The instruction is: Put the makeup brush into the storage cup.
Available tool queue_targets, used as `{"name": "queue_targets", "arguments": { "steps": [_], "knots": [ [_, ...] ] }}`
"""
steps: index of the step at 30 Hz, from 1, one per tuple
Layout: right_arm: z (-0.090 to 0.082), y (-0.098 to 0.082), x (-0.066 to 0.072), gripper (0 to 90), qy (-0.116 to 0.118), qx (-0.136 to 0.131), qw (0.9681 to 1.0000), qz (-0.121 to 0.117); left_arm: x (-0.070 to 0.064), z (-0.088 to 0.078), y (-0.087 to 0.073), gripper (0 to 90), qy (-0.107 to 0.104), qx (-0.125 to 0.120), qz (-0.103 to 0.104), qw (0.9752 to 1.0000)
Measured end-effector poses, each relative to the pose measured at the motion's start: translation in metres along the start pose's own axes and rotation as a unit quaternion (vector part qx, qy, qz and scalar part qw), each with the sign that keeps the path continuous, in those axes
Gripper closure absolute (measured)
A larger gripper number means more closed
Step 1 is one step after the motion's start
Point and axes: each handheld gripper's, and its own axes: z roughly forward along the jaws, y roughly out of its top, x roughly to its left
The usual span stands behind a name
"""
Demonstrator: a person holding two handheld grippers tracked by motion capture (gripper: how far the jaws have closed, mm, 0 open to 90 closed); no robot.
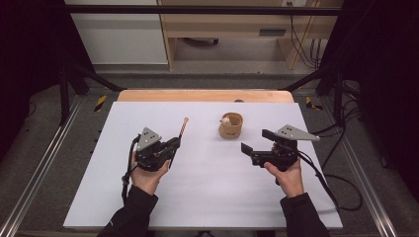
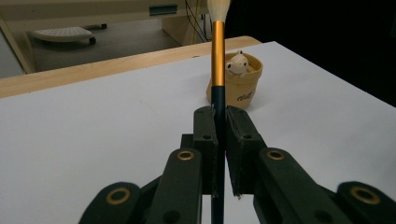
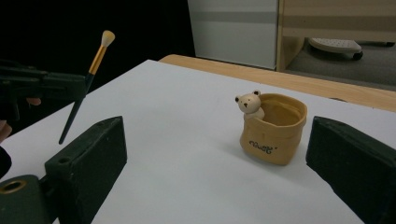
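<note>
Two grippers work over the white table (image 1: 207, 197). One, the left gripper (image 2: 219, 126), is clamped on the dark handle of a single brush (image 2: 217, 51), held clear of the table: gold-orange ferrule, pale bristle tip pointing away from the hand. Its partner, the right gripper (image 3: 215, 158), has jaws spread wide, gripping nothing. Between and beyond them stands one tan pot (image 3: 275, 130) with a small bear figure (image 3: 249, 103) at its rim, well apart from both.

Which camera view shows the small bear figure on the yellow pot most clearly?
The right gripper view: the white bear figure is near and sharp on the yellow pot's rim. The left gripper view shows it partly behind the brush. The high view shows a pale speck.
</note>
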Motion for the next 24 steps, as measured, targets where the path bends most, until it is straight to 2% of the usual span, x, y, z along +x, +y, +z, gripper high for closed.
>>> {"name": "queue_targets", "arguments": {
  "steps": [5, 9, 24],
  "knots": [
    [0.003, 0.005, 0.004, 6.0, 0.005, -0.003, 1.0, 0.002, -0.003, 0.002, 0.002, 83.3, -0.003, -0.004, -0.004, 1.0],
    [0.005, 0.008, 0.006, 6.1, 0.012, -0.009, 0.9998, 0.014, -0.006, 0.003, 0.002, 83.3, -0.006, -0.006, -0.008, 0.9999],
    [0.011, 0.012, 0.011, 8.6, 0.024, -0.013, 0.9993, 0.026, -0.021, 0.01, 0.003, 83.3, -0.008, -0.01, -0.001, 0.9999]
  ]
}}
